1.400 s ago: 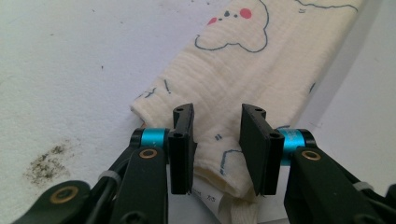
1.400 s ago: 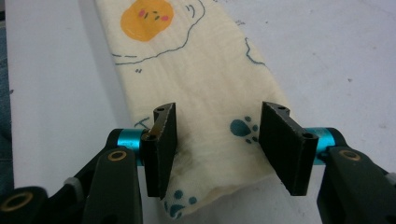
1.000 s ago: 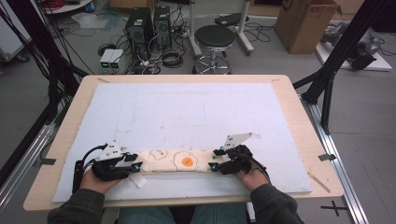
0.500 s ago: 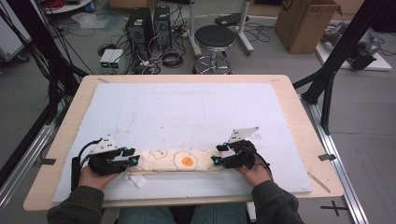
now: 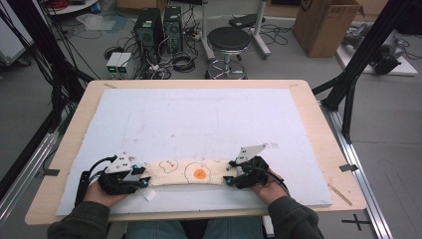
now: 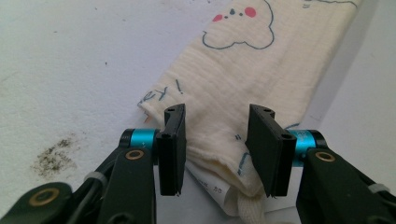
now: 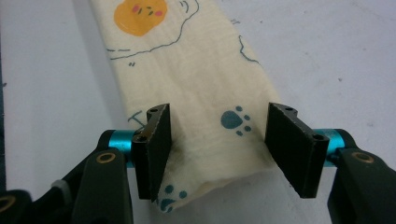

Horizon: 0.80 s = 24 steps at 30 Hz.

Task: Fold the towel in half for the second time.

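Note:
A cream cloth (image 5: 199,173), folded into a long strip and printed with a fried egg, lies flat on the white mat (image 5: 209,119) near the front edge. My left gripper (image 5: 147,180) is at its left end and my right gripper (image 5: 227,179) at its right end. In the left gripper view the cloth's (image 6: 233,70) end lies between the left gripper's (image 6: 218,149) jaws, which have just been opening and do not pinch it. In the right gripper view the paw-print end of the cloth (image 7: 196,79) lies between the right gripper's (image 7: 219,144) jaws, which have also just been opening and stand apart.
The mat covers most of the wooden table (image 5: 318,104). A small white tag (image 5: 149,195) sticks out of the cloth by my left hand. Beyond the table stand a stool (image 5: 229,40), computer towers (image 5: 159,25) and a cardboard box (image 5: 326,25).
Both hands stay at the ends of the cloth with only slight shifts. The cloth lies in the same place.

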{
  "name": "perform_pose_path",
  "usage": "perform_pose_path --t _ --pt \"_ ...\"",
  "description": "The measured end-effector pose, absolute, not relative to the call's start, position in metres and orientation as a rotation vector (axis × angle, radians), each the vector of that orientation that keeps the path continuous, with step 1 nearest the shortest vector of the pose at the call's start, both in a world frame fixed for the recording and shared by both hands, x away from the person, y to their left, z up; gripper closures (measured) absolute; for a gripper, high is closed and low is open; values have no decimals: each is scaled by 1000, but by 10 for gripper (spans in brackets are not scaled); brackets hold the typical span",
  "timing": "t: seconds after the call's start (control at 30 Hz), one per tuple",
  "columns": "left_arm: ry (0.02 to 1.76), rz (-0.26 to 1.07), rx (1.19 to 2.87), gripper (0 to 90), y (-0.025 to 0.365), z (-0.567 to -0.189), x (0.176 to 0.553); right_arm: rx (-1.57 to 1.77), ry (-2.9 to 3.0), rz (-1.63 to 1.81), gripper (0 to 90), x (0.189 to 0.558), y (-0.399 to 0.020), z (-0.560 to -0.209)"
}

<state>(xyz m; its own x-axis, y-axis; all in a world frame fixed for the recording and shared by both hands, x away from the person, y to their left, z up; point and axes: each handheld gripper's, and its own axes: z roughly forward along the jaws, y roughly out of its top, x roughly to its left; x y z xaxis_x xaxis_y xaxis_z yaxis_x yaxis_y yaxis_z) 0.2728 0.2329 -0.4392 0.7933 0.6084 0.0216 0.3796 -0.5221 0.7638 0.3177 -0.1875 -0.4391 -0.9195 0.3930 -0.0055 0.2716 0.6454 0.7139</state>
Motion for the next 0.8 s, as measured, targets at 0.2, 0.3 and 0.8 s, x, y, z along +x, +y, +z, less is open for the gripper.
perform_pose_path --t 0.2,0.3,0.8 --pt "725 376 2174 575 233 -440 272 571 2697 1153 408 317 -189 -441" --pt "735 364 2160 573 234 -439 273 568 2695 1154 404 317 -189 -440" --pt "833 339 1960 527 249 -413 294 798 2614 1324 458 344 -204 -416"
